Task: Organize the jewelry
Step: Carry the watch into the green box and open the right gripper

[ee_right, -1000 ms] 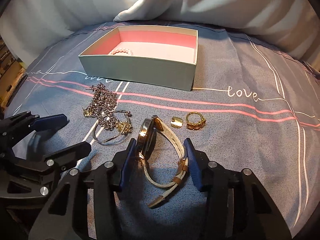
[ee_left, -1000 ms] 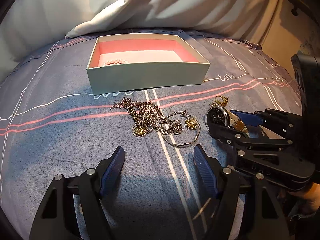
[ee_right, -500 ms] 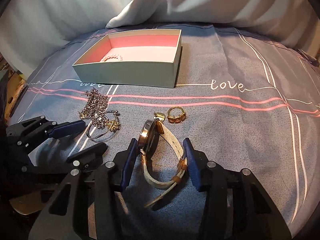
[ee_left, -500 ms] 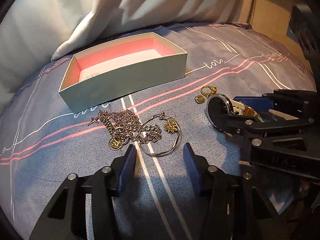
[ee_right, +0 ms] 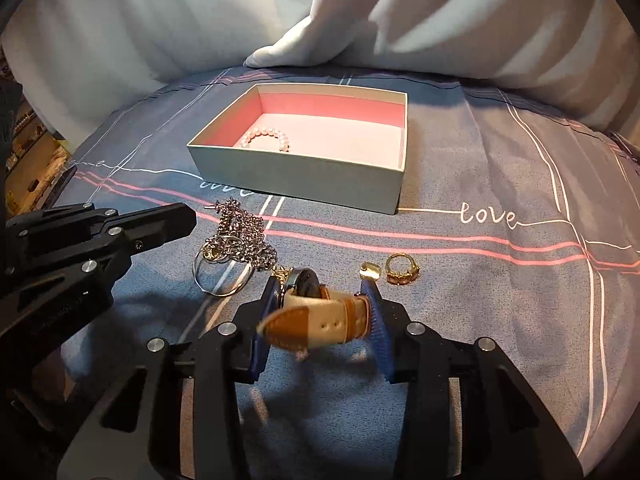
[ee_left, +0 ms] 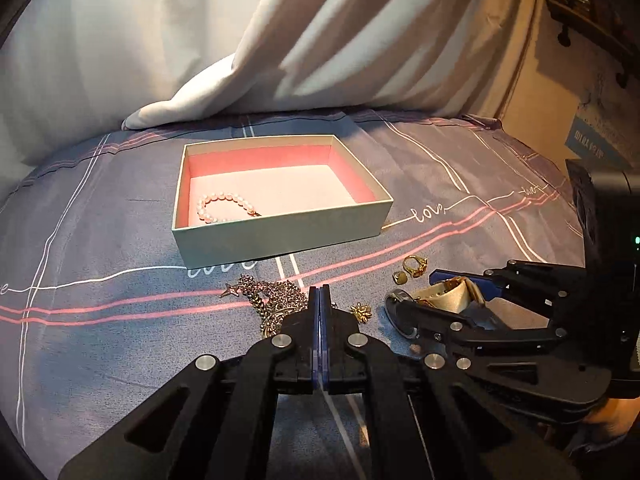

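Observation:
An open box with pink lining sits on the bedspread and holds a pearl bracelet. My right gripper is shut on a watch with a cream strap and holds it just above the bedspread. My left gripper is shut with its tips pressed together, right at the pile of silver chain and the thin bangle; I cannot tell if anything is pinched. A gold ring and a small gold piece lie on the bedspread.
White pillows lie behind the box. A gold star charm lies by the left fingertips. The grey bedspread has pink and white lines. Furniture stands at the far right.
My left gripper has closed from open and moved up to the chain pile. My right gripper has closed on the watch and lifted it off the bedspread.

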`<action>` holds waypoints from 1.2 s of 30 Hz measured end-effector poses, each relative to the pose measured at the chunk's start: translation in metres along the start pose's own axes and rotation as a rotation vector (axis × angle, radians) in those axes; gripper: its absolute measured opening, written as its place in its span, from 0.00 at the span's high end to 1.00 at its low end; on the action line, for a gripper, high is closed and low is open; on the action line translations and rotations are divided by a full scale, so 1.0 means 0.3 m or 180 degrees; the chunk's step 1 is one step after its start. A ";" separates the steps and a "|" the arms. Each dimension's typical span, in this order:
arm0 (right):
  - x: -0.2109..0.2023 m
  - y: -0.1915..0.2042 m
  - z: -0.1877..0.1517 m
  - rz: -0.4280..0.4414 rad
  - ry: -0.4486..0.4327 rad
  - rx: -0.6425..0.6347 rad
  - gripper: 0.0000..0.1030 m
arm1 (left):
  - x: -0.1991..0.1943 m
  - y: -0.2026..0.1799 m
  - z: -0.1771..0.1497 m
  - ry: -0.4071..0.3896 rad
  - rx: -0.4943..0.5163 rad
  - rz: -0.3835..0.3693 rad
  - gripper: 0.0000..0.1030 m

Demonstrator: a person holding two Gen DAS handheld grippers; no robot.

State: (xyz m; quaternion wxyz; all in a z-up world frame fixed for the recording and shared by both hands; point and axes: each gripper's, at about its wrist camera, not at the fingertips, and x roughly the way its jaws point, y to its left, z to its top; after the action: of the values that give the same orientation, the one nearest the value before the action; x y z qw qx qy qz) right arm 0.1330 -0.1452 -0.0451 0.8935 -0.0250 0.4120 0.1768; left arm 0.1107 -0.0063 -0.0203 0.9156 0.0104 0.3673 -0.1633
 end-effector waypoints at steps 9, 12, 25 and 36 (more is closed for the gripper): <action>-0.001 0.017 0.021 -0.0040 0.0001 -0.0060 0.60 | -0.006 0.038 -0.017 0.0058 -0.0092 -0.0025 0.99; -0.012 0.018 0.029 -0.0053 -0.0026 -0.0074 0.60 | 0.004 0.026 -0.045 0.0139 -0.0063 -0.0074 0.99; -0.015 0.034 0.208 -0.0063 -0.0269 -0.0183 0.60 | 0.041 0.089 0.122 0.0000 -0.0228 0.0040 0.99; 0.053 -0.001 0.480 -0.0078 -0.0399 -0.0117 0.60 | 0.088 0.191 0.357 -0.0140 -0.0412 0.0202 0.99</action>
State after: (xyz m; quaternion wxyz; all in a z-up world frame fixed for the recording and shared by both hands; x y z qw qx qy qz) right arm 0.2472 -0.1133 0.0381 0.9190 -0.0353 0.3516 0.1745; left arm 0.2179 0.0252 0.0343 0.9269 -0.0408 0.3564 -0.1102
